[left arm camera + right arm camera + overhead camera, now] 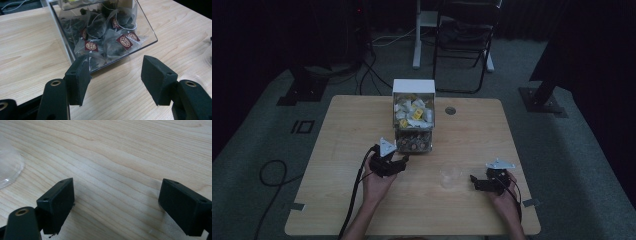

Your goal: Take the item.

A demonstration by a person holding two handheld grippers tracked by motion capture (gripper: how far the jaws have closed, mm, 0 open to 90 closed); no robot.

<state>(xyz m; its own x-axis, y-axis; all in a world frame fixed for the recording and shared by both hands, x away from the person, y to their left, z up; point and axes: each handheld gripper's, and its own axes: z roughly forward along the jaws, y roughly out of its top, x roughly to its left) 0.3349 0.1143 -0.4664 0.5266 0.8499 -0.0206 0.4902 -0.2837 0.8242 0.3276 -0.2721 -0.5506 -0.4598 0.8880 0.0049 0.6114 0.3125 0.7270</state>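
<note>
Teabags (110, 37) blur behind clear bin wall (147, 32); both tongs spread, empty.

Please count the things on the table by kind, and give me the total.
Grippers: 2, the left gripper and the right gripper
Clear dispenser box holding tea bags: 1
Clear plastic cup: 1
Total: 4
The tea bags are piled too densely to count.

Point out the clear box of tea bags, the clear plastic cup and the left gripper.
Clear two-tier box of tea bags (147, 30), left gripper view, its slanted front panel.
Clear plastic cup (450, 174), high view, its side wall.
Left gripper (115, 77), left gripper view, midway between its open jaws.
</note>
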